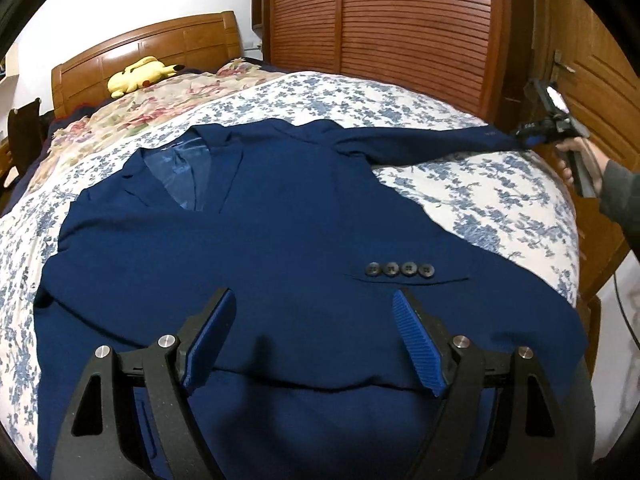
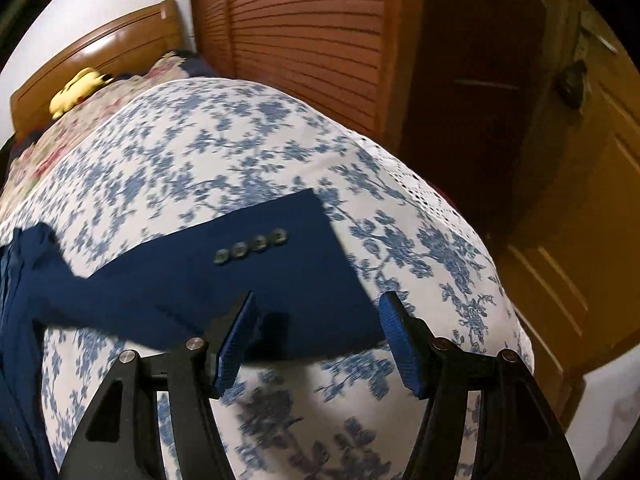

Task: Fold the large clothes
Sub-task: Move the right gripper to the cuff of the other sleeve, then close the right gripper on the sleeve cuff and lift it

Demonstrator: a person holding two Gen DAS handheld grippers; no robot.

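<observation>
Navy jacket (image 1: 280,220), spread front-up on the bed (image 1: 460,184): soft, limp, fairly heavy; grip cuff or hem edge; left hand-held gripper (image 1: 314,344) and right hand-held gripper (image 2: 316,344) both wide apart, empty.

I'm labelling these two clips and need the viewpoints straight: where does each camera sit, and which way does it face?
Left wrist: on the left gripper, angled down over the navy jacket toward the headboard; its open fingers show, plus the person's hand holding the right gripper at the far sleeve end.
Right wrist: on the right gripper, angled down at the buttoned sleeve cuff on the floral bedspread; only its open fingers show.
Shared: jacket, bedspread, headboard, yellow plush toy, louvered wardrobe.
</observation>
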